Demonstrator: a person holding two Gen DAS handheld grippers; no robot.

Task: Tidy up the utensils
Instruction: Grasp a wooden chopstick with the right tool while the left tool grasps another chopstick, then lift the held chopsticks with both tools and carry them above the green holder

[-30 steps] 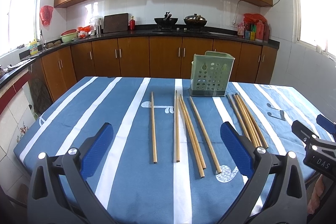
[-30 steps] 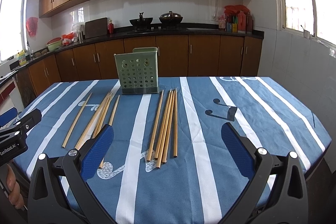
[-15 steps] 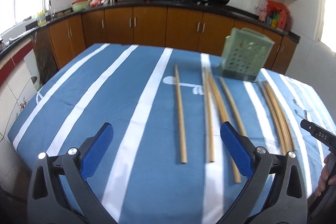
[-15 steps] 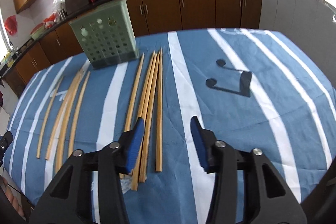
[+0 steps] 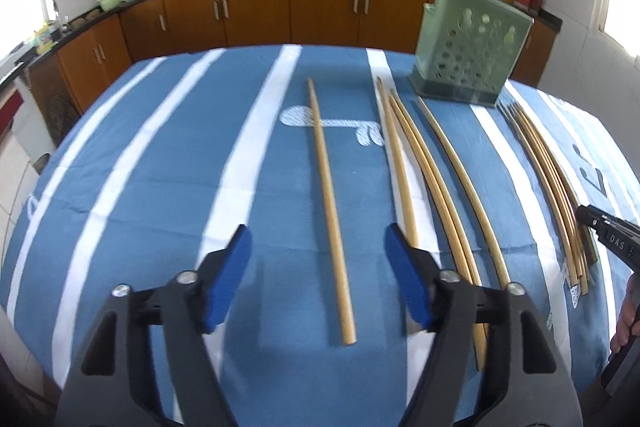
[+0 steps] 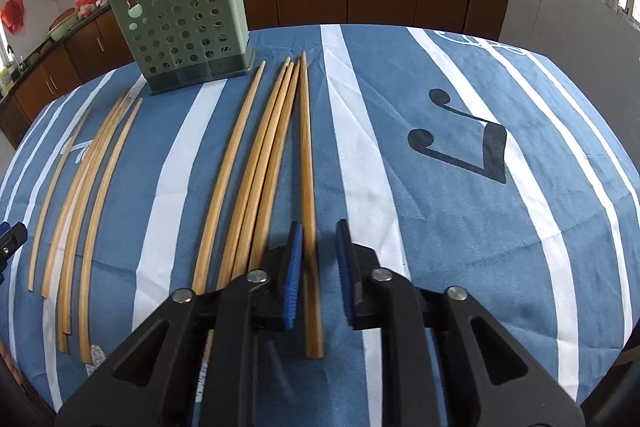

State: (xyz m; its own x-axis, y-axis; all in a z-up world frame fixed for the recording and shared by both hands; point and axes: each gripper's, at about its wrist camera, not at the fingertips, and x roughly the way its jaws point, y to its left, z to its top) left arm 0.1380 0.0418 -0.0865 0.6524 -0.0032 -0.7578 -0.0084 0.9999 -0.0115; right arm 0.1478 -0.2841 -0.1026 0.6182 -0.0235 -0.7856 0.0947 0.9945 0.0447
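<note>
The left gripper [image 5: 318,249] hangs low over the blue striped cloth [image 5: 160,187] with its jaws spread wide and nothing between the pads; it straddles the lone chopstick [image 5: 330,203] that lies apart from the rest, likely because a single stick with bare cloth on both sides is the easiest to take. Just to the right lie three more sticks [image 5: 436,183] running toward the green holder [image 5: 472,55], which stands upright at the far side of the table, within reach of both bundles, so that each stick can be lifted and dropped in end first. Beyond those, a tighter bundle [image 6: 260,163] of sticks lies touching side by side. The right gripper [image 6: 318,259] is down at the near end of the outermost stick [image 6: 307,187] of that bundle, jaws narrowed to either side of it but with gaps showing on both sides, so not yet clamped. Picking the edge stick looks sensible: one pad has free cloth, and its neighbours need not be disturbed.
</note>
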